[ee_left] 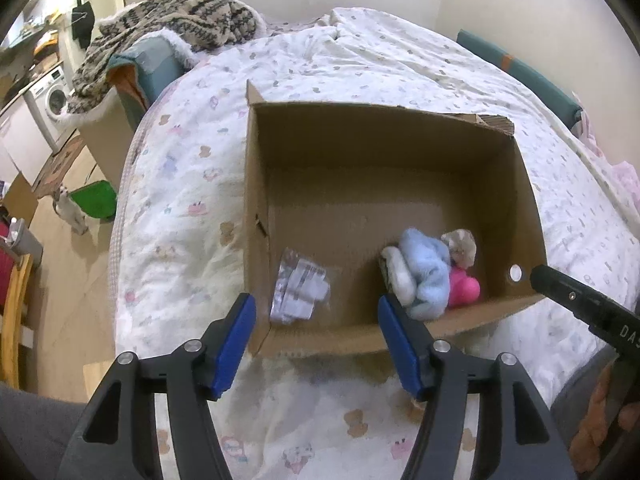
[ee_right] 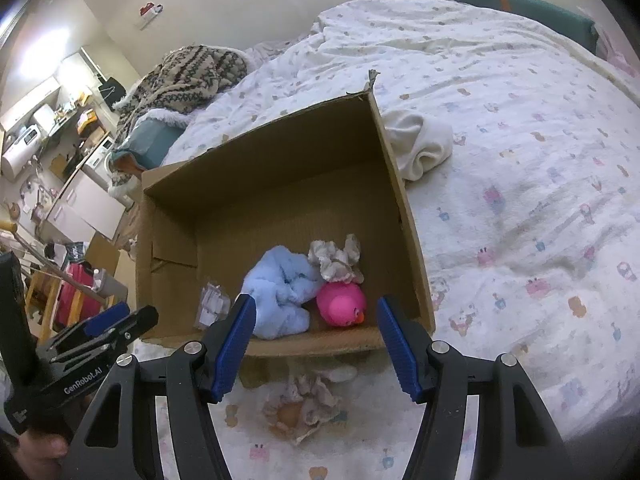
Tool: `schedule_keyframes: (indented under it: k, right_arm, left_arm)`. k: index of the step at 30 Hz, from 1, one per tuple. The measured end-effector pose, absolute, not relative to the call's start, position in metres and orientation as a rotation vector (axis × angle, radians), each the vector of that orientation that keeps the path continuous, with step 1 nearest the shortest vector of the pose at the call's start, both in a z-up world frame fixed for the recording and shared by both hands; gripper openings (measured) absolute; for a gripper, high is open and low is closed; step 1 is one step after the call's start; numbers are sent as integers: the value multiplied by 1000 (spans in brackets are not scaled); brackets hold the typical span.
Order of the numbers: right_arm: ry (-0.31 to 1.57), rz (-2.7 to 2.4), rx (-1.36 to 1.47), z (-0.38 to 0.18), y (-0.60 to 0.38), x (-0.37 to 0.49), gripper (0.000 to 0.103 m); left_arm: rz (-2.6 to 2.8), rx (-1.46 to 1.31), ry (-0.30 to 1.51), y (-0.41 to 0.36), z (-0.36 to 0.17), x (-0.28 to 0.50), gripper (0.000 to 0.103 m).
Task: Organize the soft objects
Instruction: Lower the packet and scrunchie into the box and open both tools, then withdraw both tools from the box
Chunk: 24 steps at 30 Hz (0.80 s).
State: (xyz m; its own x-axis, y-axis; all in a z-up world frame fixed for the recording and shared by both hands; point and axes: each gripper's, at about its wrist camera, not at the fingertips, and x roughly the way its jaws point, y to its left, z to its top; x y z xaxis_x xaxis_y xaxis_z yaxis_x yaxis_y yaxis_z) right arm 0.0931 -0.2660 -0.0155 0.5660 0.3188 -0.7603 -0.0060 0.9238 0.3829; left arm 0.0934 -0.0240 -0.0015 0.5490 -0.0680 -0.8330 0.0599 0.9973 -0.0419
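An open cardboard box (ee_left: 384,128) (ee_right: 404,208) lies on the bed. Inside are a light blue fluffy cloth (ee_left: 426,270) (ee_right: 280,288), a pink rubber duck (ee_left: 464,289) (ee_right: 342,304), a grey-white crumpled cloth (ee_left: 460,246) (ee_right: 338,260) and a small plastic packet (ee_left: 298,290) (ee_right: 212,304). My left gripper (ee_left: 316,336) is open and empty at the box's near edge. My right gripper (ee_right: 316,340) is open and empty above the near edge. A crumpled patterned cloth (ee_right: 304,404) lies on the bed just before the box. A white cloth (ee_right: 420,144) lies right of the box.
The bed has a white printed duvet (ee_left: 184,184) (ee_right: 520,160). A patterned knit blanket (ee_left: 172,20) (ee_right: 184,76) is heaped at the far left corner. A teal cushion (ee_left: 520,68) lies by the wall. Floor, a washing machine (ee_left: 50,98) and a green bin (ee_left: 96,200) are left.
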Motion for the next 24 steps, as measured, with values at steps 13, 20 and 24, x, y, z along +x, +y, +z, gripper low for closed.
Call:
schedule_keyframes:
  k: [13, 20, 24]
  right_arm:
    - [990, 188, 381, -19, -260, 65, 66]
    - [1016, 182, 379, -23, -256, 57, 67]
    - [1040, 180, 393, -28, -255, 53, 66]
  left_arm:
    - [-74, -35, 998, -17, -6, 66, 61]
    - [-72, -58, 996, -10, -6, 55, 61]
    - [-65, -75, 1001, -7, -7, 50, 61]
